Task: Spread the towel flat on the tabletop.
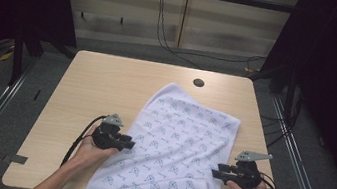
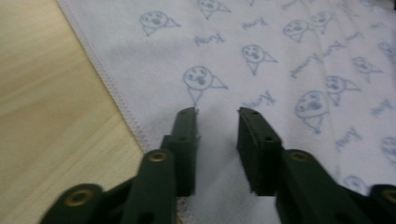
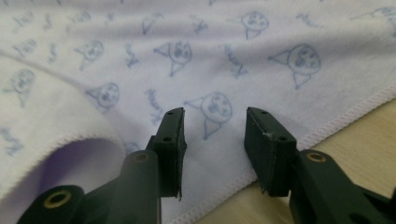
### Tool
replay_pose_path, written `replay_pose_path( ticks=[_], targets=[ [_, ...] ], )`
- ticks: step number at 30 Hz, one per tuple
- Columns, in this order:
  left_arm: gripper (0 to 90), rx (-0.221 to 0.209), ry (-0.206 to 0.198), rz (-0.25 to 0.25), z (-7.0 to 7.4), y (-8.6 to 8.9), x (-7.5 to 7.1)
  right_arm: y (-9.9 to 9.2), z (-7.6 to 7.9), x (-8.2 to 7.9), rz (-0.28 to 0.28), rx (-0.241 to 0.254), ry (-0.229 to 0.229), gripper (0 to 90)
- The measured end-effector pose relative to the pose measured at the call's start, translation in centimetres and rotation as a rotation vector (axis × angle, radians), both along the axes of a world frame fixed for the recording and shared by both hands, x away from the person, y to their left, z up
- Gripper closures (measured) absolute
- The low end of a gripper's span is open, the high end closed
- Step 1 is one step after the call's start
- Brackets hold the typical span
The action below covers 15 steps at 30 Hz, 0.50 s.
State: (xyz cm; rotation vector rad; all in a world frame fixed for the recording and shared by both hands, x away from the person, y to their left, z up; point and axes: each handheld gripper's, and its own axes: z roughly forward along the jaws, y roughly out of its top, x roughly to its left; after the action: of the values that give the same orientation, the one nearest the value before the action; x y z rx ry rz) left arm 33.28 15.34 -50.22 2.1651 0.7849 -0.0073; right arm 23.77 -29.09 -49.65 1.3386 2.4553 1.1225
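High view puts the white printed towel (image 1: 173, 151) slantwise across the wooden table (image 1: 108, 80), its near end hanging over the front edge. I have my left gripper (image 1: 129, 144) at the towel's left hem and my right gripper (image 1: 215, 173) at its right hem. Both sets of jaws stand parted above the cloth in the gripper views, with nothing pinched; a raised fold curls beside the right one.
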Motion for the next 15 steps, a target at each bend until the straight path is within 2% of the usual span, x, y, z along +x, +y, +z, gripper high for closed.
replay_pose_path(
  ticks=[2,3,5,7,13,15],
  targets=[
    [80.5,0.015,-0.01,-0.014,0.0,0.2,-0.4,0.3,-0.2,0.0,0.014,-0.009,-0.034,57.7],
    [84.5,0.018,-0.016,-0.019,0.0,0.4,-0.6,0.4,-0.3,0.1,0.017,-0.012,-0.046,61.4],
    [87.7,0.044,-0.032,-0.024,0.1,0.8,-1.2,0.6,-0.4,0.5,0.028,-0.035,-0.08,73.3],
    [88.3,0.054,-0.042,-0.013,0.2,1.3,-1.4,0.6,-0.4,1.2,0.015,-0.044,-0.077,85.5],
    [88.6,0.037,-0.031,0.051,0.0,3.8,-1.4,1.1,-0.5,4.6,-0.031,-0.018,-0.049,90.0],
    [88.5,0.024,-0.026,0.069,0.0,4.4,-1.4,1.4,-0.6,5.7,-0.035,-0.022,-0.058,90.0]
  ],
)
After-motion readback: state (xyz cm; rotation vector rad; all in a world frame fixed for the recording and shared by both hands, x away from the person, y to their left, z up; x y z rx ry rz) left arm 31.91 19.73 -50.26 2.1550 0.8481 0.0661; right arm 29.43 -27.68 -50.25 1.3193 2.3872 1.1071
